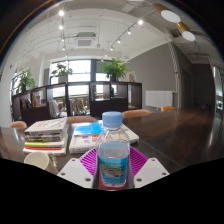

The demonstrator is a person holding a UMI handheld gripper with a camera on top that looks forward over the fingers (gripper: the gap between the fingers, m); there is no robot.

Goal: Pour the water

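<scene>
Pinched between the gripper's (113,166) 2 pink pads stands a clear plastic water bottle with a blue cap (113,150), upright, axis vertical. Near left on the wooden table (175,130) waits a pale cup (37,160), the likely target.

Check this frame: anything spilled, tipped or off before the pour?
Nothing stands out. The capped water bottle stands upright between the gripper jaws, the white cup sits upright on the table beside the stacked books, and no spill is visible.
</scene>
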